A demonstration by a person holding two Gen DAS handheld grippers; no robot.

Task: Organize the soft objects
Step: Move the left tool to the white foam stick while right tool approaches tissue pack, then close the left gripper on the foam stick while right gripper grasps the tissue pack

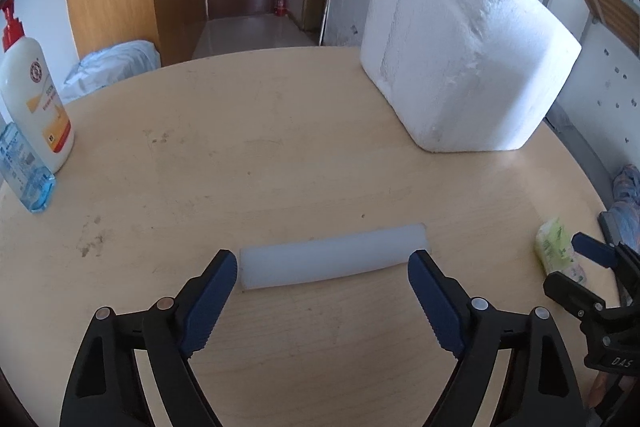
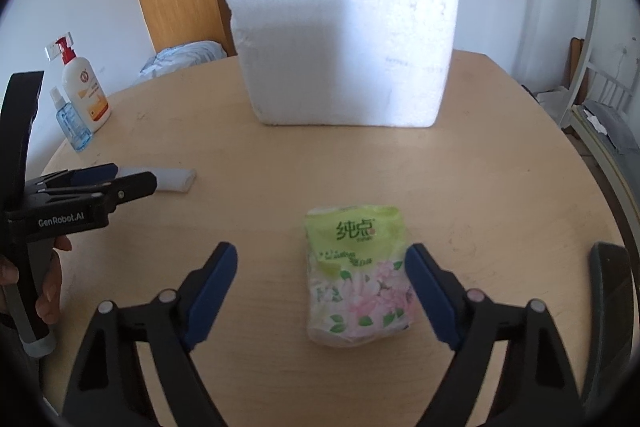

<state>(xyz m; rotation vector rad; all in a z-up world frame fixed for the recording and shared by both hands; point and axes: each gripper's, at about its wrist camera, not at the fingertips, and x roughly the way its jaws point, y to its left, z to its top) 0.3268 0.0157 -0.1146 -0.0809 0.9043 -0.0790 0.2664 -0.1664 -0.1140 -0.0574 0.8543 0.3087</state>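
Left gripper [image 1: 323, 263] jaws apart, flanking the ends of a white foam roll [image 1: 334, 255] lying crosswise on the table [image 1: 260, 147]. Right gripper [image 2: 321, 263] agape over a tissue pack [image 2: 358, 277]. Both look light and squashy; best pinched mid-body. Only the right view shows the pack's printed face and the hand [image 2: 48, 291] holding the left tool.

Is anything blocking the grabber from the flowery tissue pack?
No. The right gripper is open, and the tissue pack lies between its fingers, nearer one of them, with only bare table around it. Nothing is in the way.
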